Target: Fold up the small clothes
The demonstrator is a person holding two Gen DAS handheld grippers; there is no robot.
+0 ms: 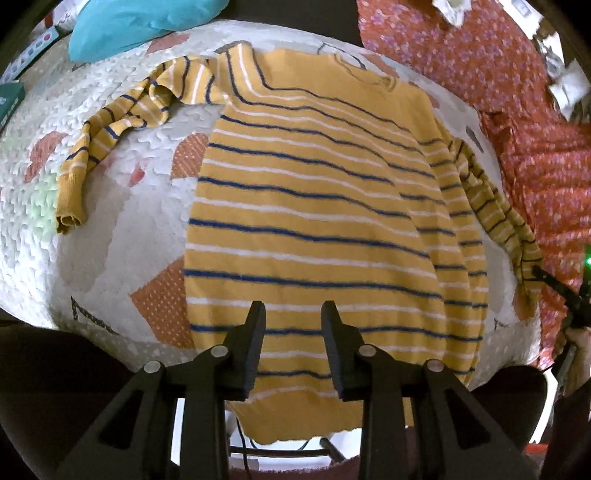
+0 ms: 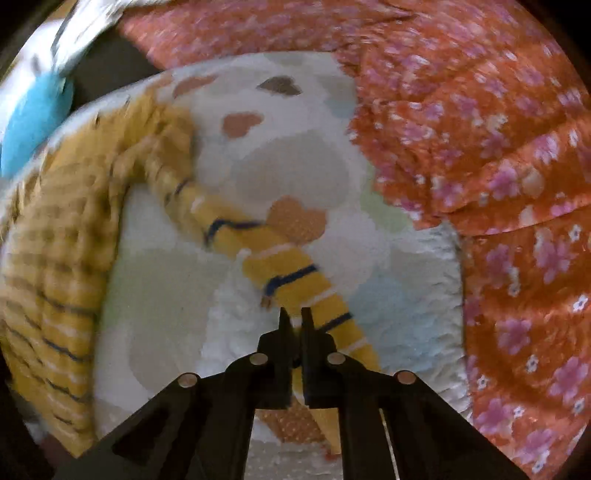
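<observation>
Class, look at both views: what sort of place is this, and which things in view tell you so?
Probably a home bedroom. A striped jumper lies spread on a patterned quilt, with a floral cloth bunched beside it and a blue cushion behind.

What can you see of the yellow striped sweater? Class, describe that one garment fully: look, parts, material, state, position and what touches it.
The yellow striped sweater looks like soft knit, mustard with thin navy and white stripes. Its body lies flat on a patterned white quilt, hem hanging over the near edge. One sleeve lies crumpled out to the side, cuff plain yellow. The other sleeve is stretched away from the body, pinched in the right gripper. The left gripper hovers open above the hem.
</observation>
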